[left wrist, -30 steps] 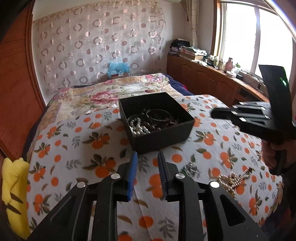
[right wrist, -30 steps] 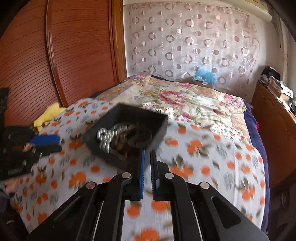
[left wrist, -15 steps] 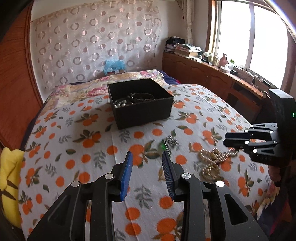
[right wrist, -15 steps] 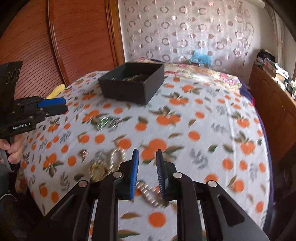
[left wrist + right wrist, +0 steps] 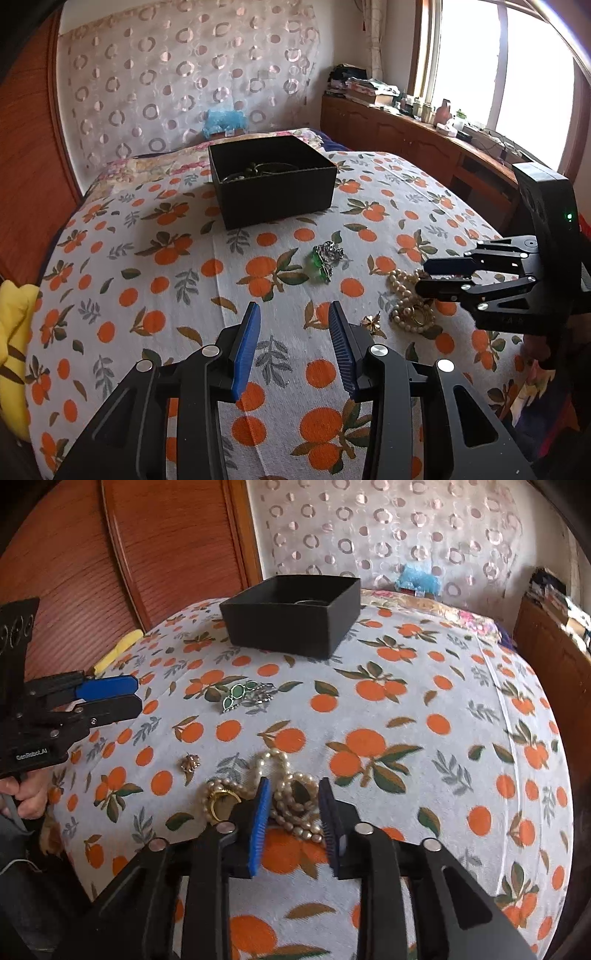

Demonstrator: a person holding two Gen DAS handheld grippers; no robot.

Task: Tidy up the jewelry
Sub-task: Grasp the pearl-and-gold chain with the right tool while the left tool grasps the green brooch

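Orange-printed bedding covers the bed (image 5: 155,266), with a circle-patterned curtain (image 5: 177,74) behind it, a reddish wooden panel on one side and a wooden cabinet under a bright window on the other. Toward the bed's far end stands an open black box (image 5: 273,184) with jewelry lying in its bottom. Nearer, a green-stoned silver piece (image 5: 325,258) lies on the bedspread by itself. Close to the near edge sits a heap of pearl necklace (image 5: 291,801) with a gold ring (image 5: 218,801) touching its side, and a small gold brooch (image 5: 190,763) lies just beside that heap.

The left hand-held gripper (image 5: 293,345) hovers over bare bedspread with its blue pads parted and nothing between them; its jaws have just been opening. The right hand-held gripper (image 5: 295,814) is tilted down over the pearl heap, its jaws also just opening. Pearls lie in the gap between the pads, which stand clear of them, so the strand is released. A hand (image 5: 26,794) grips the left tool's handle at the bed's near edge.
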